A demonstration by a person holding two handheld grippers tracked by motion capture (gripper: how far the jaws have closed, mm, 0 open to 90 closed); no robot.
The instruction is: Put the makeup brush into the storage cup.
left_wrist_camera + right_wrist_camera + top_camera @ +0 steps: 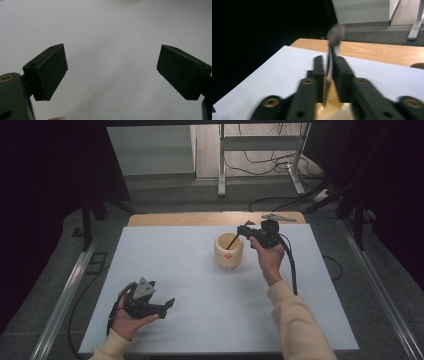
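A thin dark stick-like utensil (233, 240) leans inside a cream-coloured cup (229, 251), its lower end down in the cup and its upper end slanting up toward the right tongs (246, 228). In the right gripper view the same utensil (330, 65) stands blurred between the two black jaws, with a greyish end above them; the jaws sit close on either side of it, a little apart, and whether the pads press on it cannot be told through the blur. The cup's pale rim (334, 110) shows just below the jaws there. The cup stands toward the far middle of the white surface (200, 280), with a small orange mark on its near side.

The right hand (268, 257) holds its tongs just right of the cup and above its rim, cable trailing down beside the cream sleeve. Well apart, at the near left of the surface, the left hand (129, 320) holds the left tongs (170, 303) low, the grey three-cornered plate on top. In the left gripper view those tongs (112, 72) stand wide apart with bare white surface between them.

Beyond the white surface a strip of wooden tabletop (200, 218) shows, with a grey metal piece (278, 217) lying on it.
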